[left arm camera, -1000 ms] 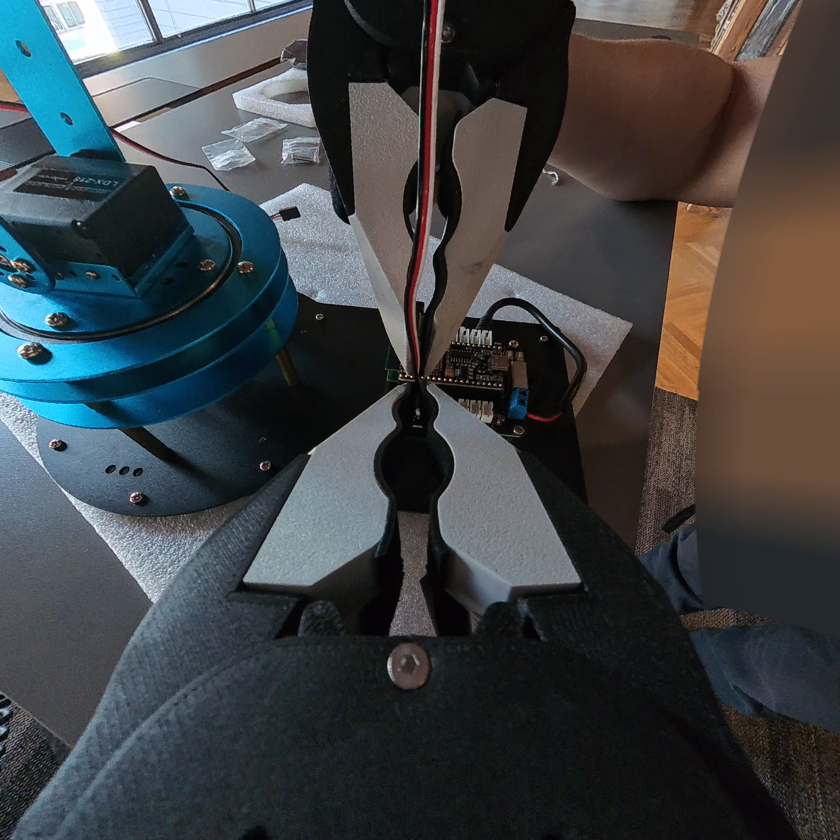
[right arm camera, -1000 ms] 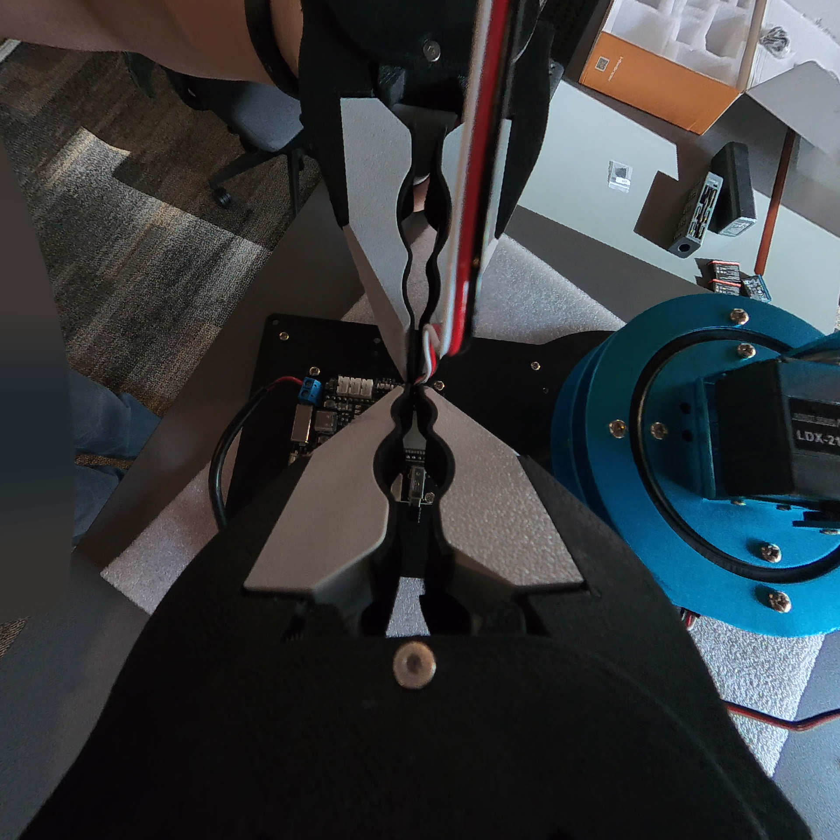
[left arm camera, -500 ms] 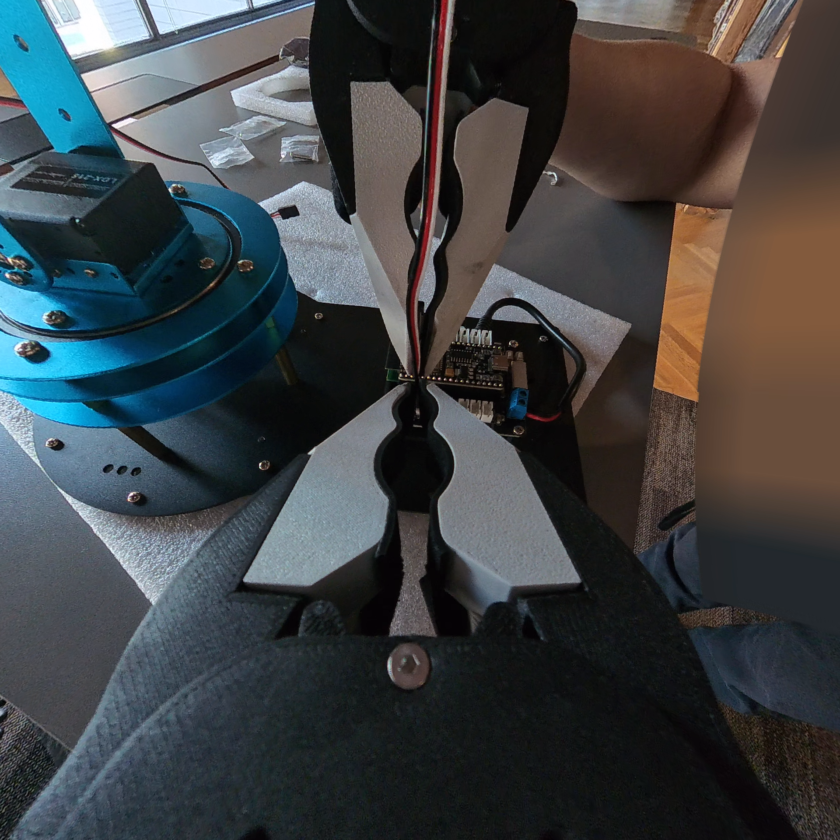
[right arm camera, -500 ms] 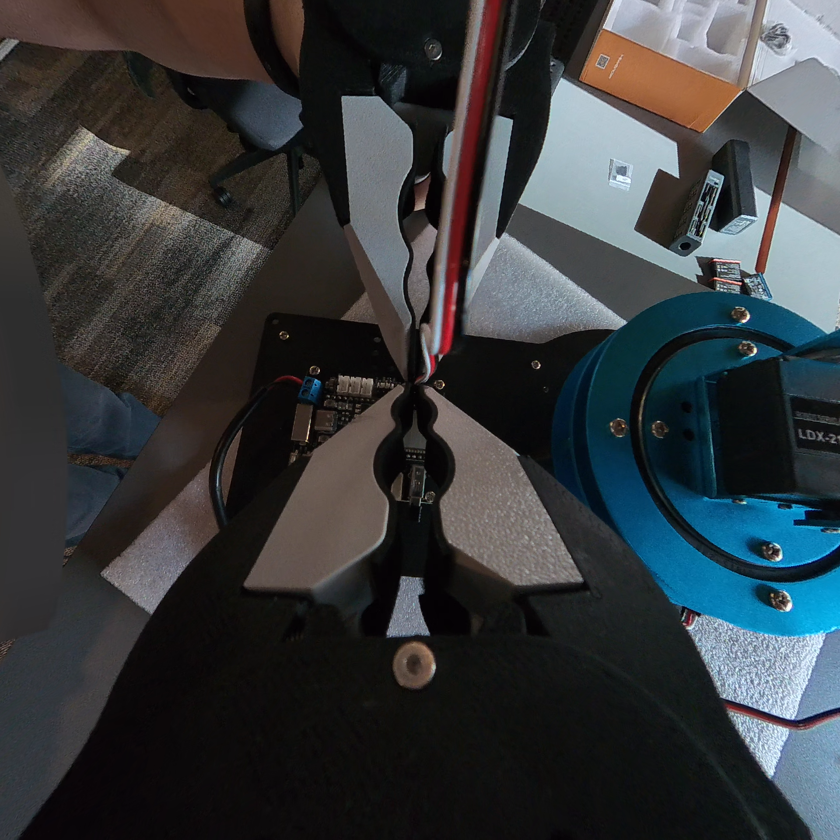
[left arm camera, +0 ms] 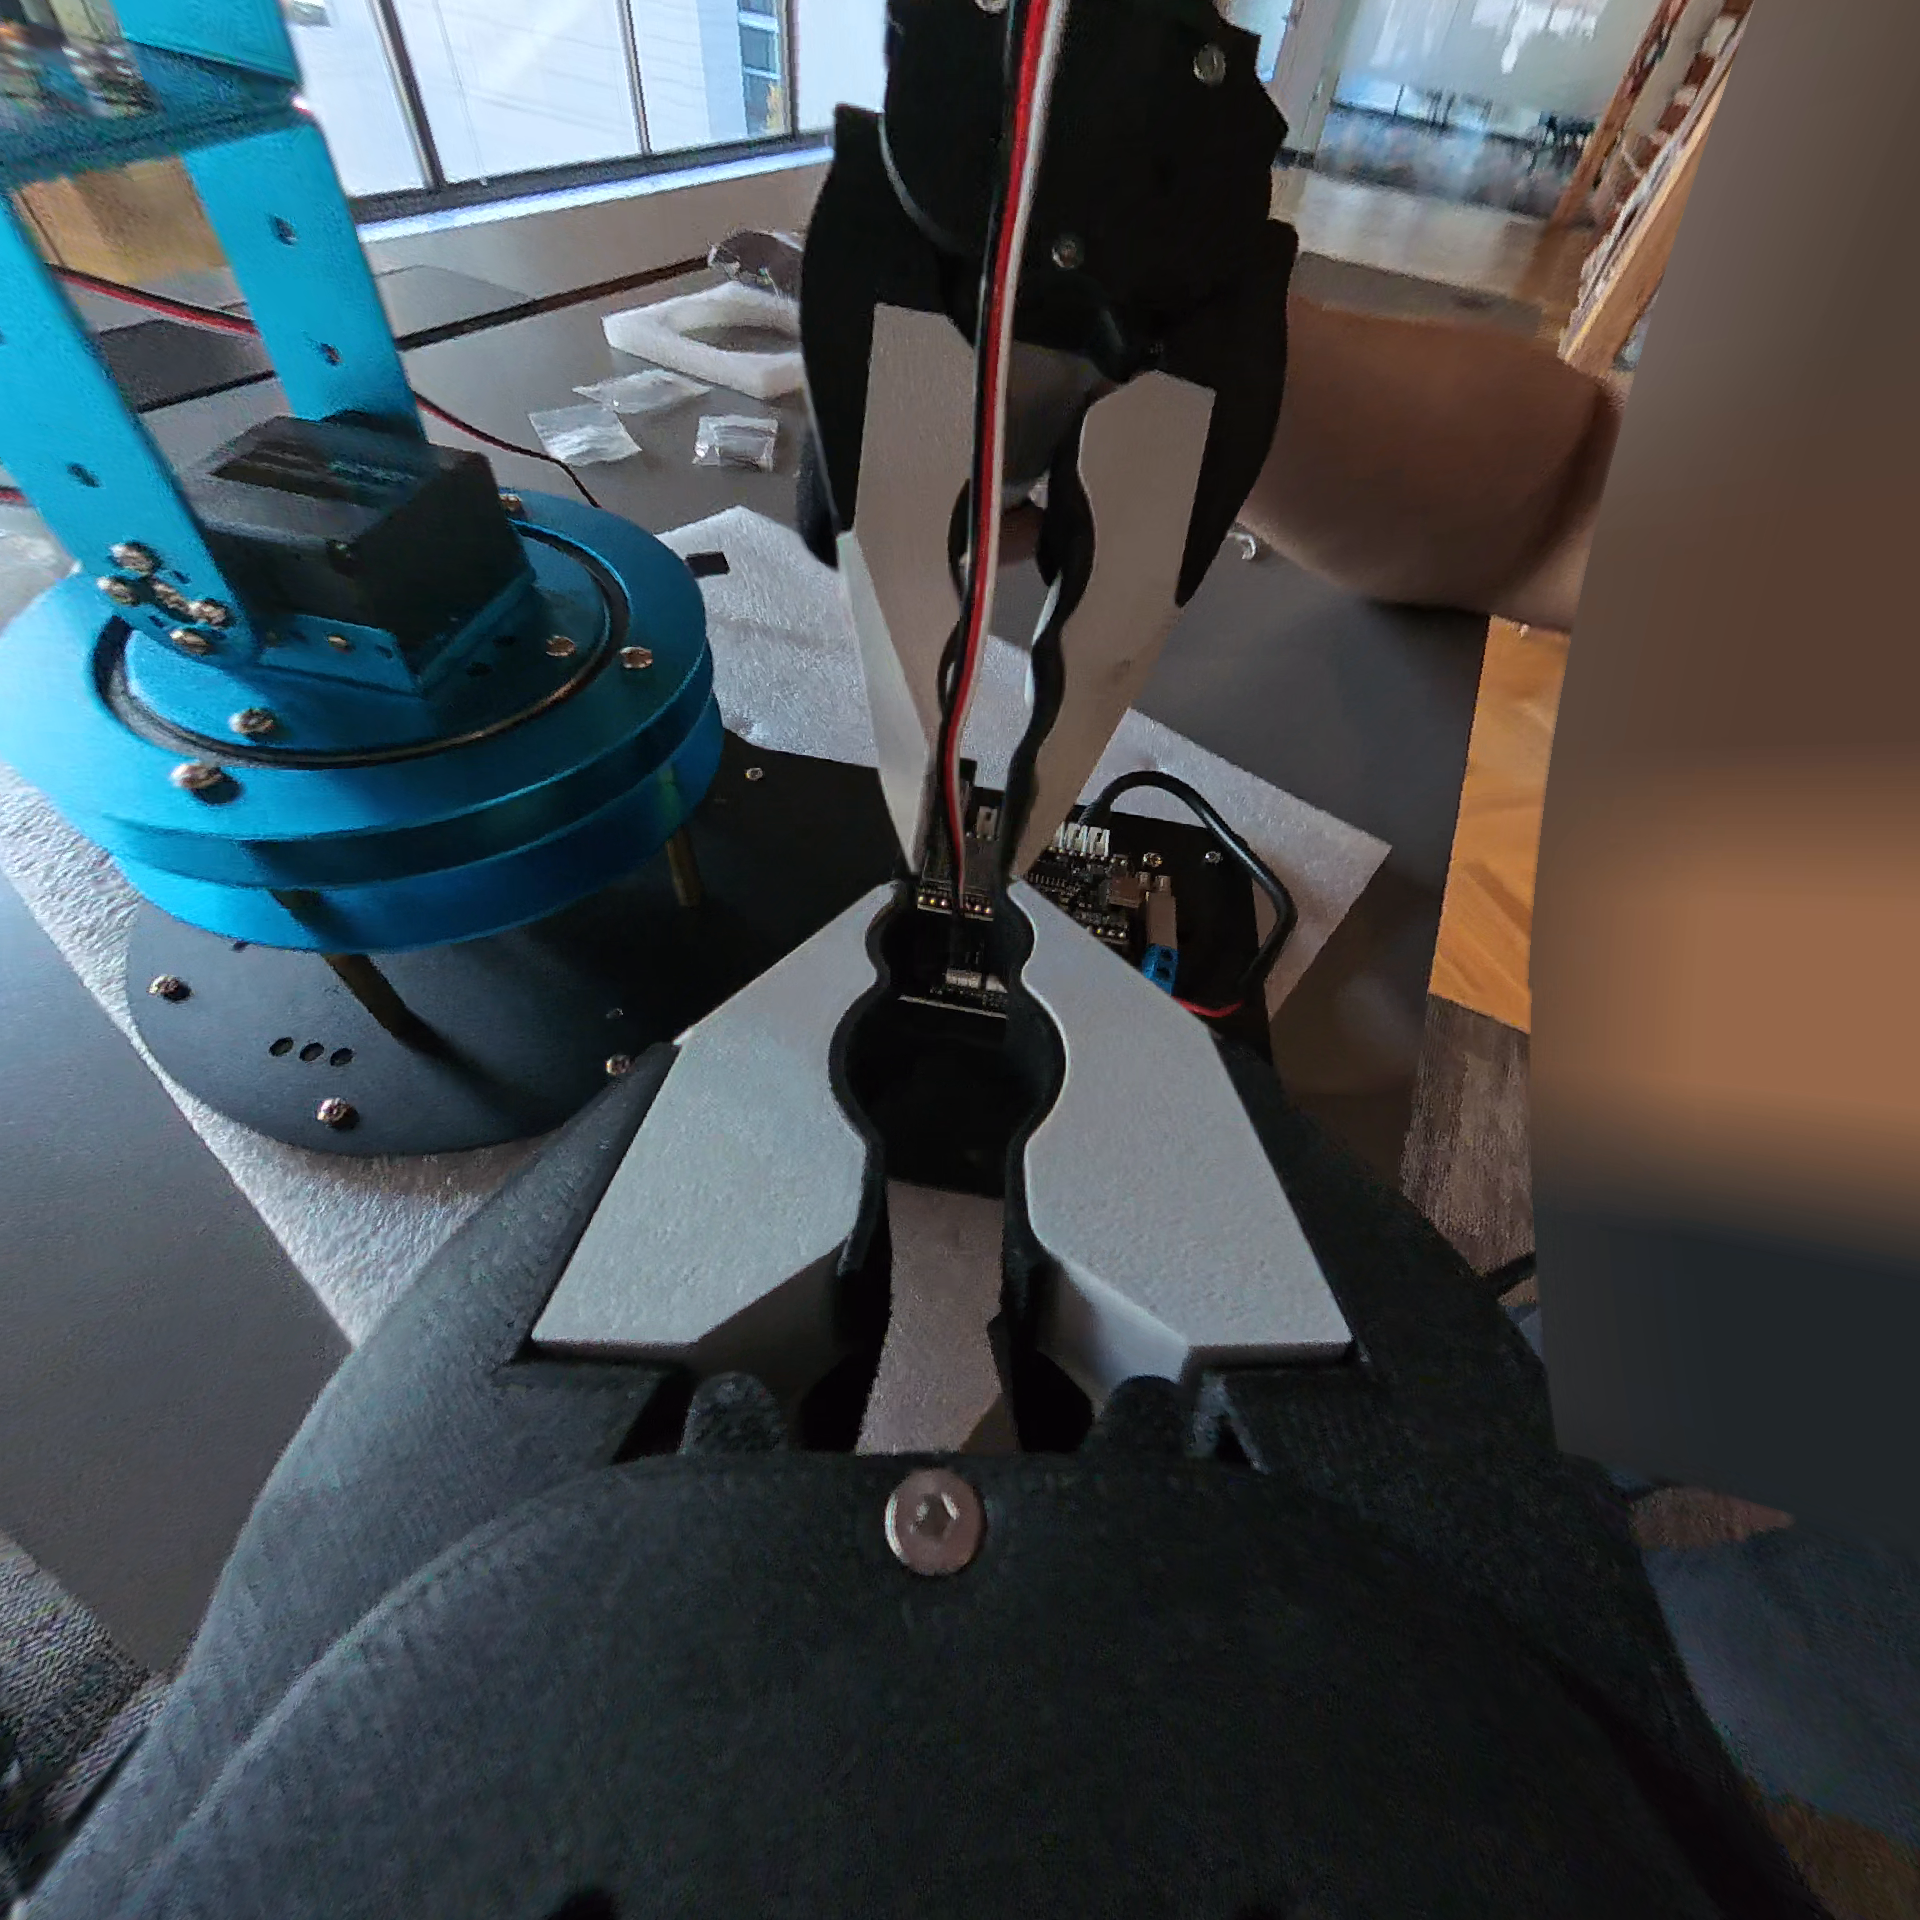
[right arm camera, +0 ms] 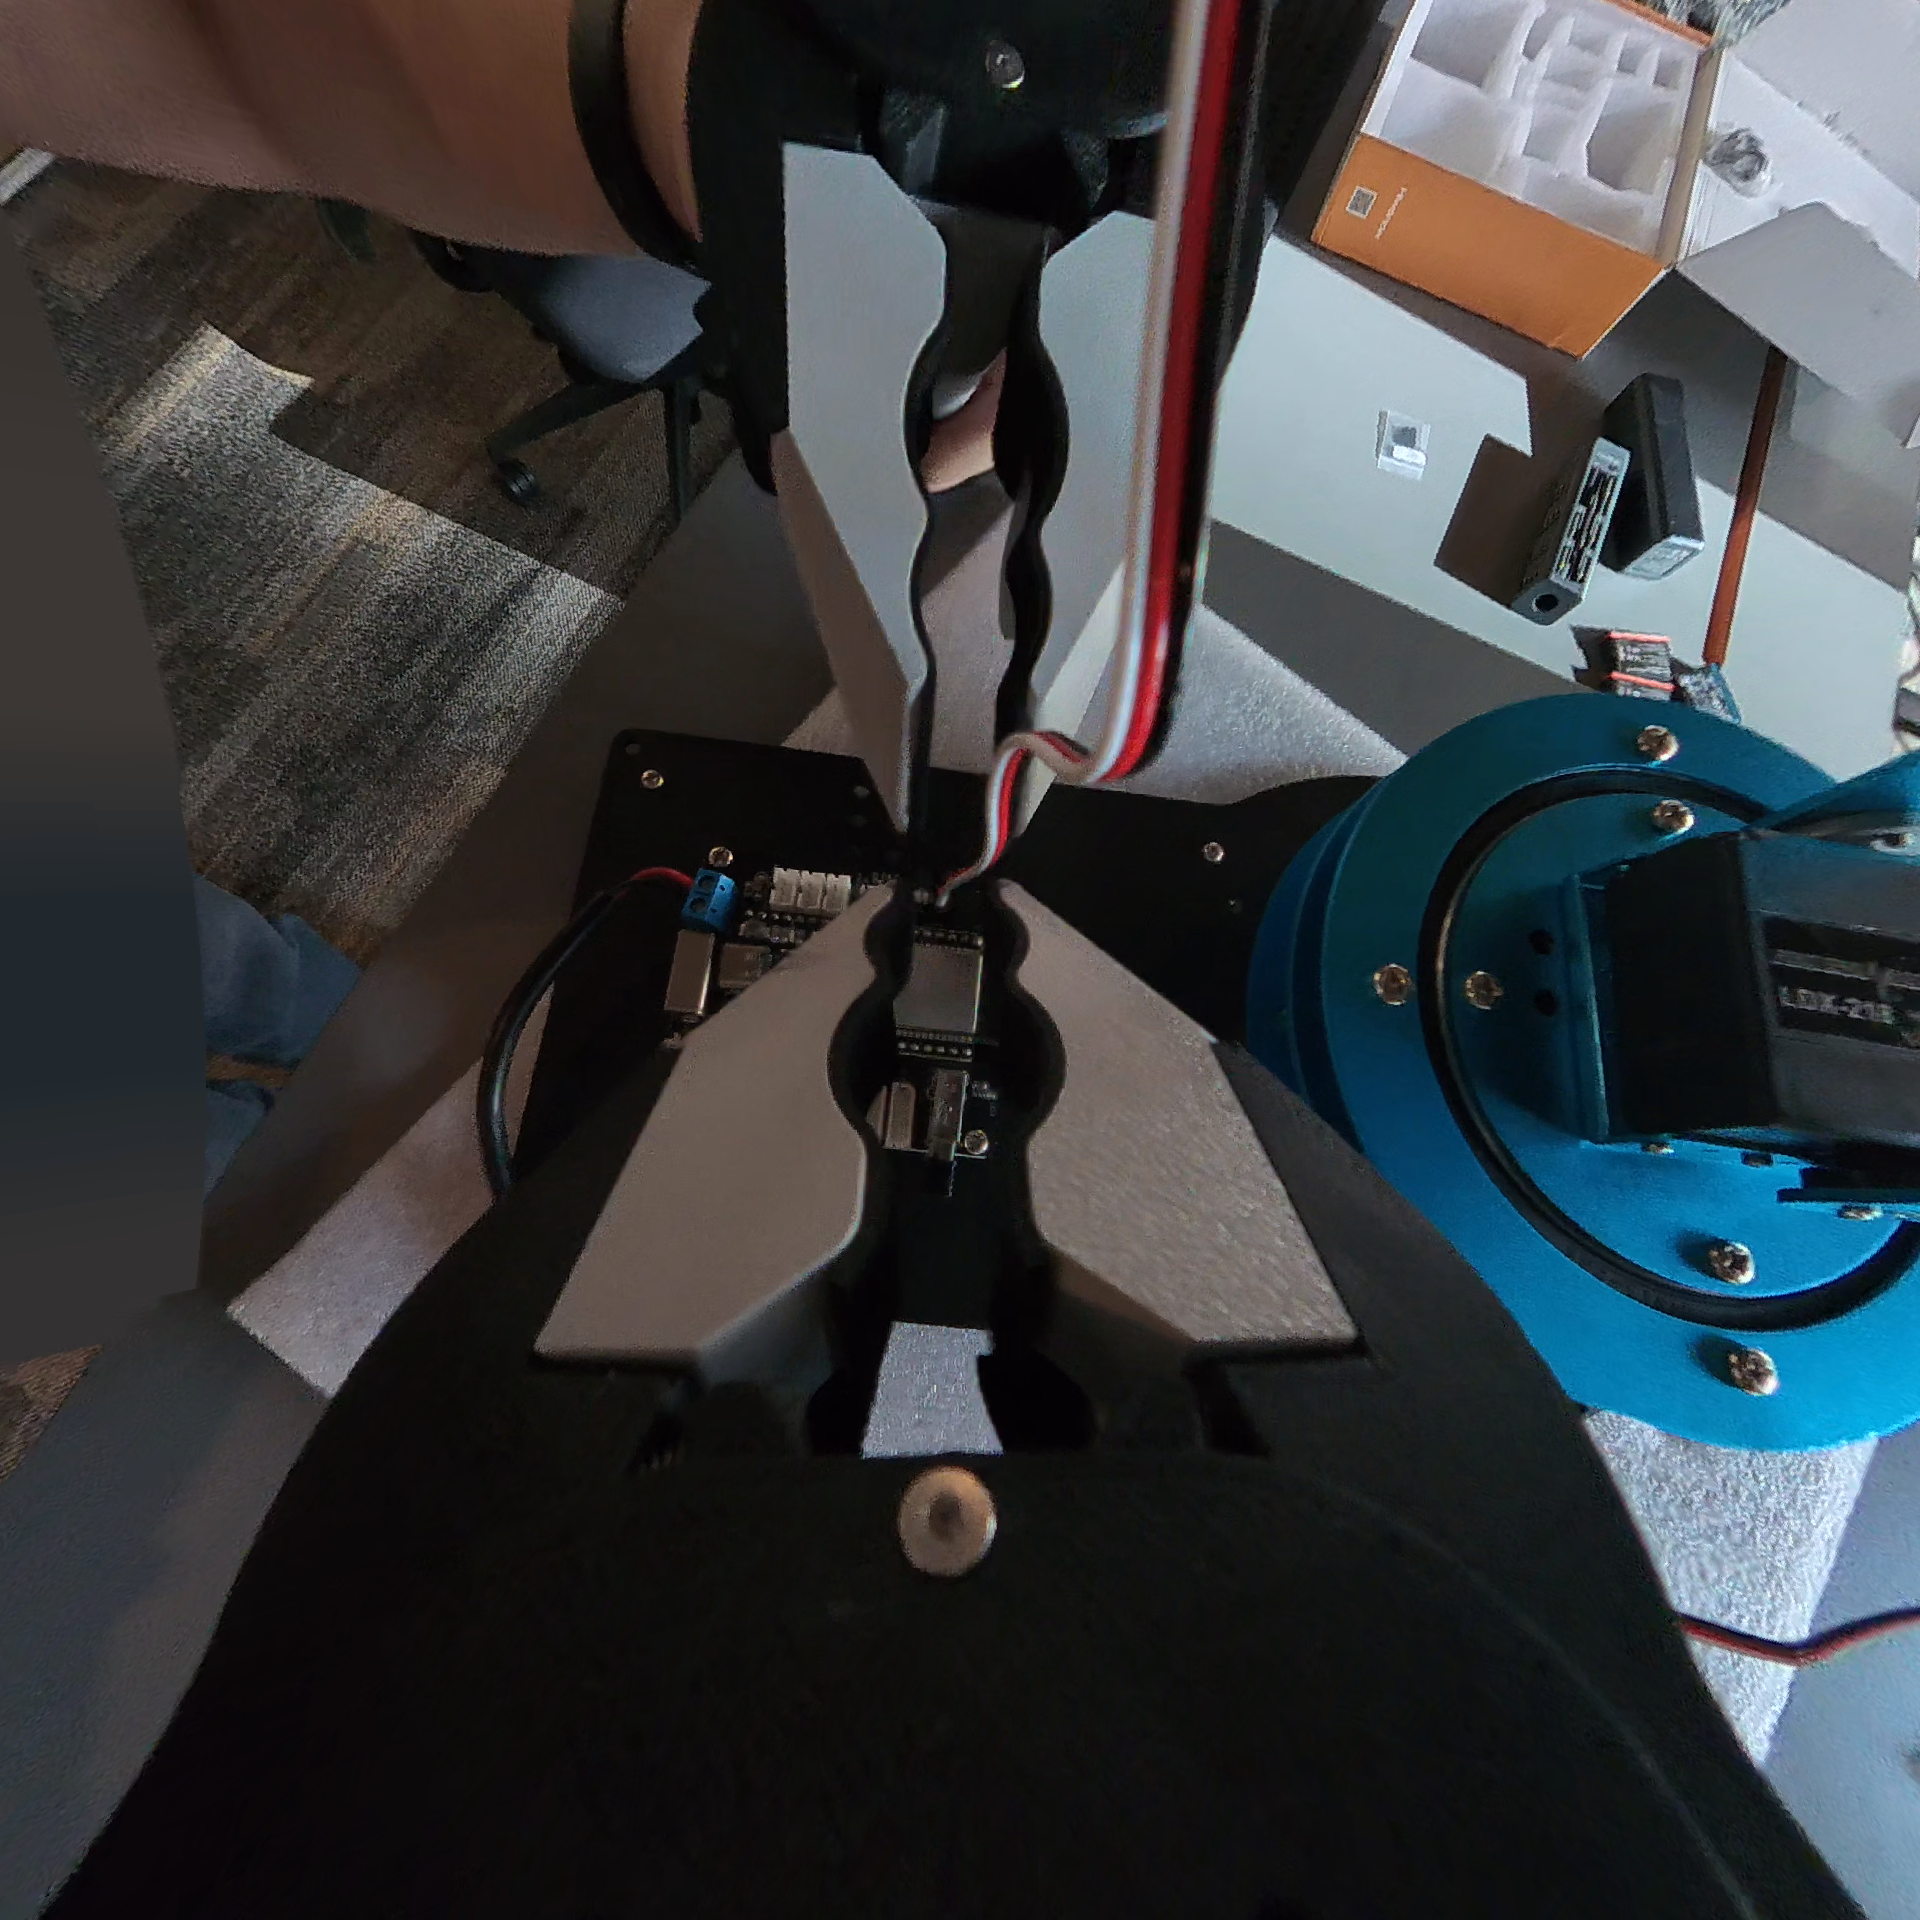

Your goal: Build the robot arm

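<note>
A black-red-white servo wire (left arm camera: pixel 987 468) runs down to a small connector at the pin row of the black control board (left arm camera: pixel 1091 883). My left gripper (left arm camera: pixel 951 904) is slightly open, its tips on either side of the connector. My right gripper (left arm camera: pixel 966 847) comes in from the far side, tip to tip with the left. In the right wrist view my right gripper (right arm camera: pixel 948 899) is also slightly open around the wire end. There the wire (right arm camera: pixel 1174 416) hangs past the left gripper (right arm camera: pixel 971 800). I cannot tell whether the connector is seated on the board (right arm camera: pixel 769 925).
A blue turntable base (left arm camera: pixel 364 810) with a black servo (left arm camera: pixel 353 540) stands on the black baseplate (left arm camera: pixel 499 1039), over white foam sheet (left arm camera: pixel 790 644). A black power cable (left arm camera: pixel 1273 914) loops to a blue terminal (left arm camera: pixel 1162 961). Small bags (left arm camera: pixel 582 431) lie behind. An orange box (right arm camera: pixel 1475 239) sits far right. The tips of both grippers are at nearly the same place.
Both grippers were shut tip to tip at the wire end; now both pairs of fingers stand a little apart. The views have also shifted slightly closer to the board.
</note>
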The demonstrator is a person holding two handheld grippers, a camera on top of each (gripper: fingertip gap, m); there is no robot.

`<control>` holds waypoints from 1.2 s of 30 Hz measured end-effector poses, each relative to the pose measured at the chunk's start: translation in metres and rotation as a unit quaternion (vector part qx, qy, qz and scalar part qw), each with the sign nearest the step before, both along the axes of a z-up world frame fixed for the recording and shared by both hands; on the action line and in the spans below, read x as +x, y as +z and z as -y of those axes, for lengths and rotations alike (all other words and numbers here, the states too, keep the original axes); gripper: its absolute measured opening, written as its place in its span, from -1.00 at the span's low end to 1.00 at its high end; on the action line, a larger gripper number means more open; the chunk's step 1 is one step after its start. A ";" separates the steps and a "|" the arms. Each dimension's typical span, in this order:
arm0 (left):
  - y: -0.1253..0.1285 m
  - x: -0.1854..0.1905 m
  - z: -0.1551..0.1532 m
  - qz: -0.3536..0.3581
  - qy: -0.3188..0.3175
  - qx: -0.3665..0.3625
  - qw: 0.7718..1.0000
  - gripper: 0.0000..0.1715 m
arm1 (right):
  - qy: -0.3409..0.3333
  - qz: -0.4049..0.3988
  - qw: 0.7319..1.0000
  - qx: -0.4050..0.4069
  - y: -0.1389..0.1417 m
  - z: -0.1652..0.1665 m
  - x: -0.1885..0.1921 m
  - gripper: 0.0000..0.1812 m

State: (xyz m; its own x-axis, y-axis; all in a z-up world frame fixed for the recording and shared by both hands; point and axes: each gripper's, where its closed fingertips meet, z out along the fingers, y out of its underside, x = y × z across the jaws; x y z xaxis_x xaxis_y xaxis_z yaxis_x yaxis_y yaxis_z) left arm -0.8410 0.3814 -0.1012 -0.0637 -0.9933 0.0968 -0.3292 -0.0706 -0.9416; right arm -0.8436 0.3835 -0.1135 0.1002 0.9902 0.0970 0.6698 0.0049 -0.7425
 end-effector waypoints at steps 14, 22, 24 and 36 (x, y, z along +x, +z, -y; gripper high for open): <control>0.014 -0.029 -0.033 0.063 0.142 0.060 0.986 -0.81 | -0.010 0.005 1.000 0.011 0.005 0.000 0.000 -0.86; 0.022 -0.032 -0.041 0.091 0.167 0.059 0.980 -0.82 | -0.012 0.027 1.000 0.009 -0.002 0.000 -0.003 -0.90; 0.024 -0.033 -0.042 0.099 0.171 0.060 0.978 -0.83 | -0.012 0.032 0.999 0.013 -0.004 0.000 -0.003 -0.90; 0.026 -0.033 -0.042 0.111 0.161 0.040 0.980 -0.84 | -0.008 0.047 0.999 0.002 -0.010 0.001 -0.005 -0.97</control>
